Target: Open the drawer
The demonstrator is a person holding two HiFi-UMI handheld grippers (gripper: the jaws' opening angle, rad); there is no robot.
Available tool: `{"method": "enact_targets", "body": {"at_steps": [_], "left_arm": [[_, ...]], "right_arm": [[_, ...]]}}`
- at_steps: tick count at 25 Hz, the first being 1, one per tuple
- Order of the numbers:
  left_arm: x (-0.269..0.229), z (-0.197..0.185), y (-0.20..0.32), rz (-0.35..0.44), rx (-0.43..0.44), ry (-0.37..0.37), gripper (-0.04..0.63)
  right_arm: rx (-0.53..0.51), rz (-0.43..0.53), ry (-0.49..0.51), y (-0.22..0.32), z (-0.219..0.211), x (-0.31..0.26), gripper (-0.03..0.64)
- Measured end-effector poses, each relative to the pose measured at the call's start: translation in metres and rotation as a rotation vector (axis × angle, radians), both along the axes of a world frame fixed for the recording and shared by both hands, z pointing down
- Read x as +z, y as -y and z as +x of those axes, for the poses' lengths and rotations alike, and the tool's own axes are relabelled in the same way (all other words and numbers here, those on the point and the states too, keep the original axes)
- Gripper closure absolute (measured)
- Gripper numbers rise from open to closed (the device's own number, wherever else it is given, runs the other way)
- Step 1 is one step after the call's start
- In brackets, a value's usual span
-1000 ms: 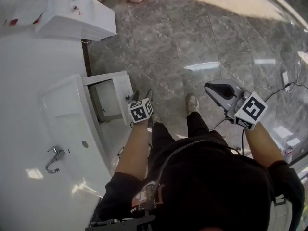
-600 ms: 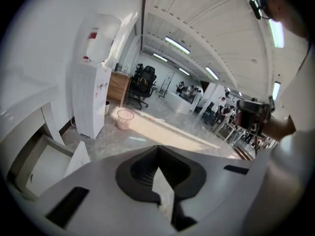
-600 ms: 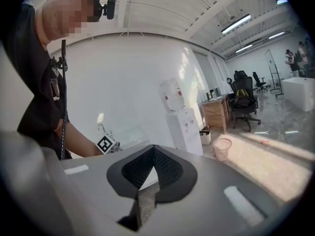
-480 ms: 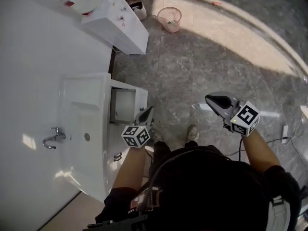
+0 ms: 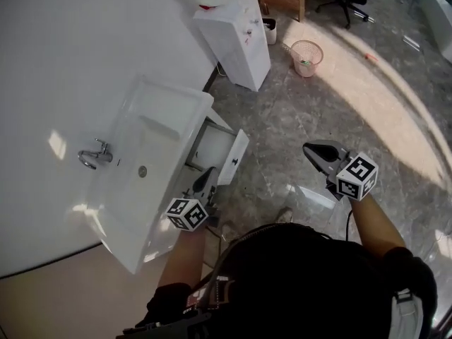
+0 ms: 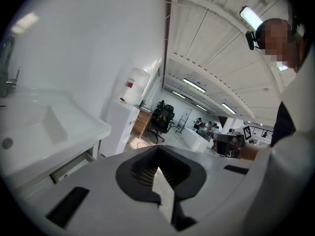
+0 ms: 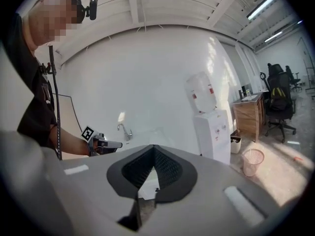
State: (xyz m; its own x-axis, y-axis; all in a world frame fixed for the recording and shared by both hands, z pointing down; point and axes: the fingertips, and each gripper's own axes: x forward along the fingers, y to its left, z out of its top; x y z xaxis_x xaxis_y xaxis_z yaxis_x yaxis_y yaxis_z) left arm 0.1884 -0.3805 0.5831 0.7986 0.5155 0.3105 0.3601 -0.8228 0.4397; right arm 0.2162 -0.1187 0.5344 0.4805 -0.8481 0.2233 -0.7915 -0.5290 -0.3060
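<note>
Standing out from under the sink (image 5: 152, 143), the drawer (image 5: 234, 158) is already pulled open, with its white front toward the person. The left gripper (image 5: 208, 176) hangs just beside this front, jaws pressed together on nothing. The right gripper (image 5: 311, 150), well apart, is also closed and empty. I think a careless swing of the left one could knock the front and push the drawer back in.

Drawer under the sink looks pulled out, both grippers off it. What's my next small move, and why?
Probably none on the drawer: it already stands pulled out from under the sink, and the left gripper and right gripper are both shut, empty and clear of it. I'd just hold both away from its front.
</note>
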Motion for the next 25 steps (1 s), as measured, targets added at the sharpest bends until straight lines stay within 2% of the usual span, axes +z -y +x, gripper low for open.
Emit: {"method": "enact_targets", "body": {"at_steps": [6,12,18,22,25], "left_arm": [[-0.037,-0.036,0.084,0.006,-0.131,-0.068,0.595],[-0.069,-0.064,0.173,-0.016,-0.218,-0.146,0.595],[-0.096,-0.087,0.274,-0.059,-0.225,-0.225,0.595],[-0.128,-0.113,0.356,-0.024,-0.209,-0.282,0.595],[-0.149,-0.137,0.418,-0.002,-0.229,-0.329,0.595]], "right_arm": [[-0.086,-0.008,-0.019,0.071,0.011,-0.021,0.617],[-0.125,-0.05,-0.054,0.142,0.008,-0.049,0.615],[-0.113,-0.07,-0.105,0.234,-0.014,-0.08,0.617],[-0.096,-0.074,-0.148,0.315,-0.031,-0.101,0.615],[-0.116,-0.081,-0.164,0.381,-0.04,-0.107,0.615]]}}
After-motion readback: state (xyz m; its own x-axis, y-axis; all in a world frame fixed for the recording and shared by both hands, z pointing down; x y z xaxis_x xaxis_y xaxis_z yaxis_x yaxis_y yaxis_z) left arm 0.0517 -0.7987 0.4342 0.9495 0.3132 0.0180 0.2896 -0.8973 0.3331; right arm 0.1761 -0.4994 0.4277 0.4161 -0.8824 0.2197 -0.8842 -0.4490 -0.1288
